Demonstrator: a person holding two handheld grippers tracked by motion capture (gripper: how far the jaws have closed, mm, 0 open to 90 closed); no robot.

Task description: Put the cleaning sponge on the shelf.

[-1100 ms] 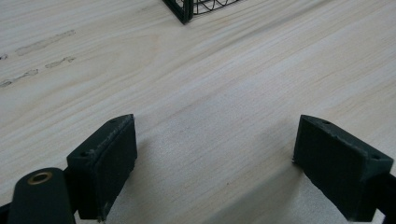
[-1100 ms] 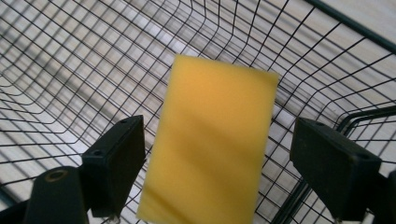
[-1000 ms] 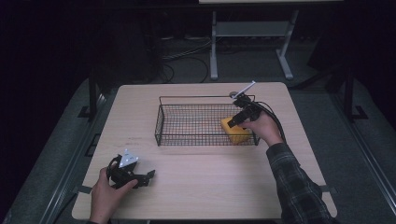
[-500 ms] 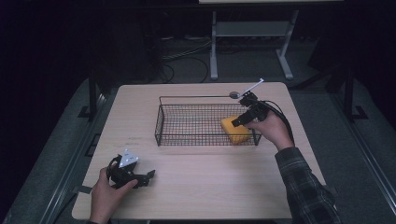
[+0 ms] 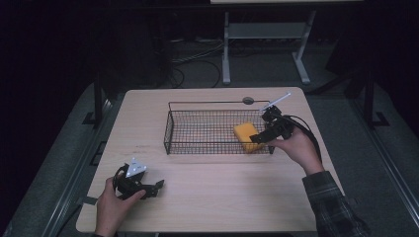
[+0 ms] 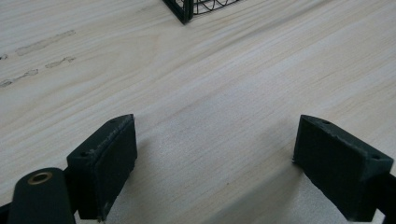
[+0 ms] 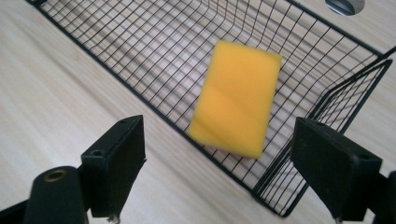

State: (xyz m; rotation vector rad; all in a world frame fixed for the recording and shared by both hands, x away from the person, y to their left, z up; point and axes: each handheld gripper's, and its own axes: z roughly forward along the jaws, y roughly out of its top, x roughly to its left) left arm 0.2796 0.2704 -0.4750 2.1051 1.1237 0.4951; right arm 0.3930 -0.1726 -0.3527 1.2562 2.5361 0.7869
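Note:
A yellow sponge (image 5: 245, 137) (image 7: 238, 102) lies on the floor of a black wire basket (image 5: 197, 147) (image 7: 140, 42), at the basket's right end. My right gripper (image 5: 258, 138) (image 7: 217, 128) hovers just over the basket's front right corner. It points down at the sponge, and its jaws are open and apart from it. My left gripper (image 5: 157, 186) (image 6: 215, 123) rests low over the bare table (image 5: 222, 192) near the front left, open, with nothing between its pads. The basket's near corner (image 6: 184, 9) shows at the top of the left gripper view.
A round cable hole (image 5: 248, 100) (image 7: 345, 4) sits in the tabletop behind the basket. The table's right edge runs close to my right hand (image 5: 296, 148). A metal stand (image 5: 267, 34) and cables are on the dark floor beyond the table.
My right gripper has drawn back from the sponge, rightward and toward the person, rising a little. The sponge stays in the basket. The left gripper has not moved.

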